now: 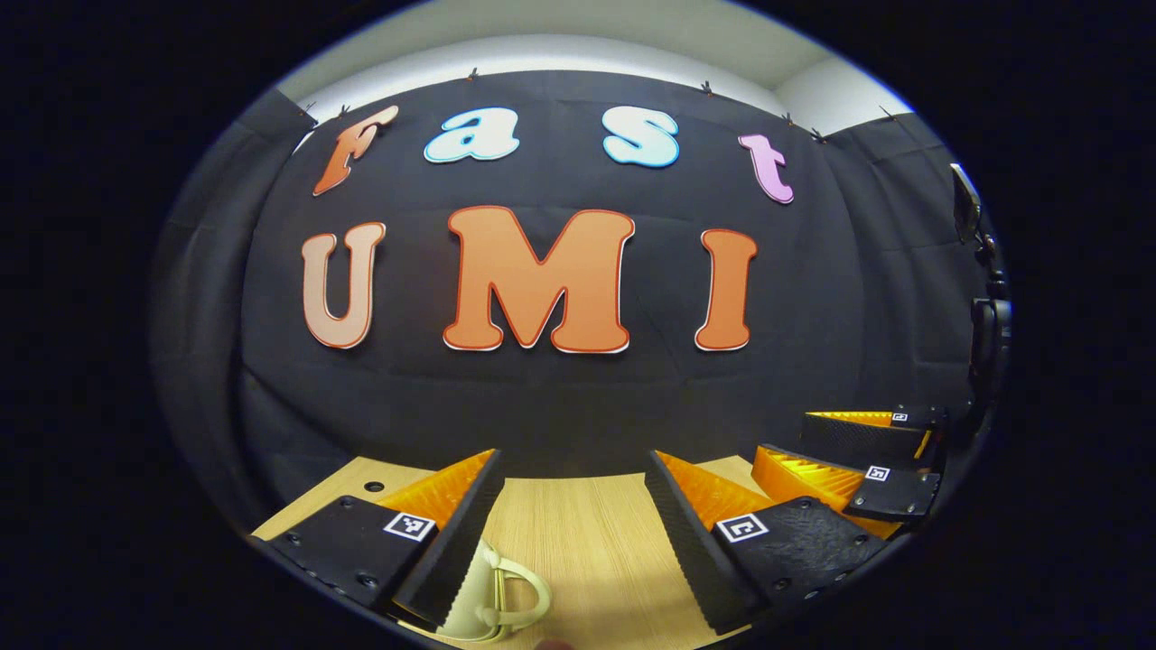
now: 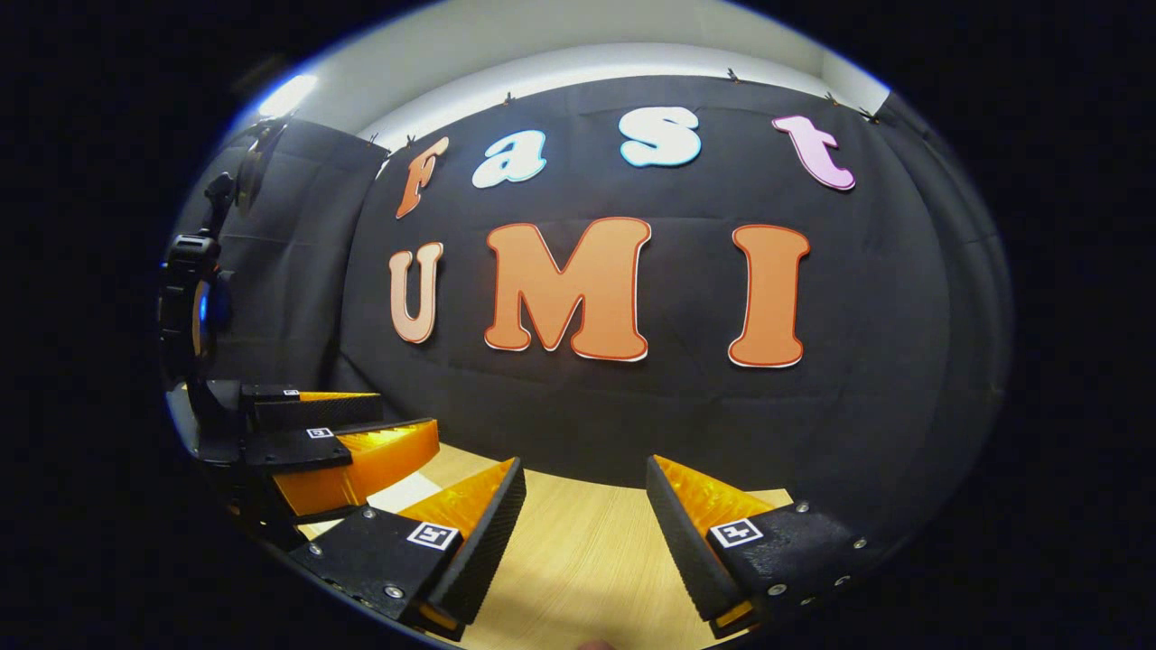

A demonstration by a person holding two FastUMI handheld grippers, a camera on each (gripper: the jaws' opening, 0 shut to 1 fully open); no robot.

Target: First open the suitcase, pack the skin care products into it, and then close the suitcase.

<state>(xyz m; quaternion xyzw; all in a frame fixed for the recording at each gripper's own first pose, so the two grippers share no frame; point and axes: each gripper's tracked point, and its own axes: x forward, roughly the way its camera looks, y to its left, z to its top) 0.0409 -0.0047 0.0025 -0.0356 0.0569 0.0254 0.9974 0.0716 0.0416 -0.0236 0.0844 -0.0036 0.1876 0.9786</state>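
Wooden table (image 1: 587,533) under both tongs, left tongs (image 1: 573,533) and right tongs (image 2: 582,533) agape, cream handle (image 1: 506,591) by left tongs

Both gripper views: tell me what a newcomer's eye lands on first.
The black cloth booth wall spans the back of both views. Below it lies the pale wooden tabletop, framed by the open left gripper and open right gripper. A cream looped handle sits at the left gripper view's bottom edge.

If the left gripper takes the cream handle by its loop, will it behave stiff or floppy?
The cream handle holds a smooth arch clear of the pale body under it, so it probably stays fairly stiff. Its surface looks glossy, so it may slip between the fingers. The open left gripper is above it, over the wooden table.
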